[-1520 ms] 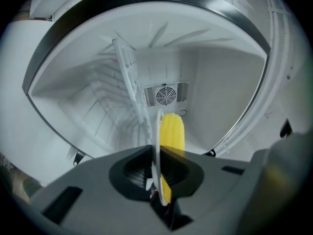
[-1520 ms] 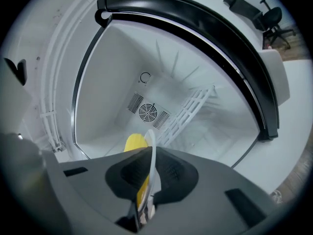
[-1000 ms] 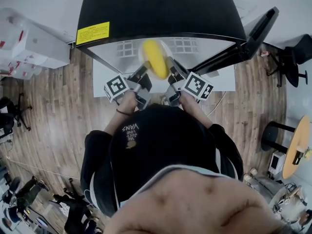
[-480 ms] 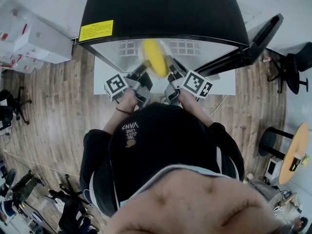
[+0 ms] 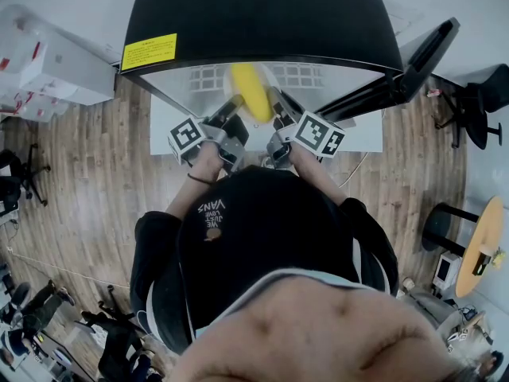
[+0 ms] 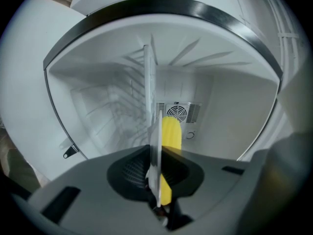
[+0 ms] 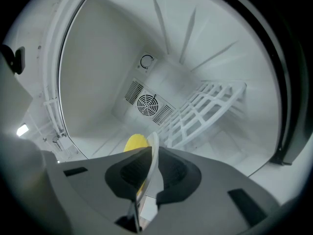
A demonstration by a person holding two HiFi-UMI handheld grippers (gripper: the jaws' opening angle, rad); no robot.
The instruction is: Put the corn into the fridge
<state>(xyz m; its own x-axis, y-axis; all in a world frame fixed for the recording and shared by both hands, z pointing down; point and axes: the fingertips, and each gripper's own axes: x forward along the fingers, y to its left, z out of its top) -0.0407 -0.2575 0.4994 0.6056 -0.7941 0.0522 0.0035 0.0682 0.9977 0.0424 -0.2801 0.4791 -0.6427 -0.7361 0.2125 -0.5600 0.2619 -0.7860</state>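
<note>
Open fridge interior [image 6: 234,102] ahead, left claw [image 5: 235,103] and right claw [image 5: 275,99] each clamped on plate [image 6: 150,92] under corn [image 5: 251,92]

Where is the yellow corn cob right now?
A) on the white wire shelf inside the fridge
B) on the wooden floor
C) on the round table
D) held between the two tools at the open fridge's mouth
D: the yellow corn cob lies on a thin white plate clamped by the left tool and right tool at the mouth of the black-topped fridge; the white wire shelf holds nothing.
</note>
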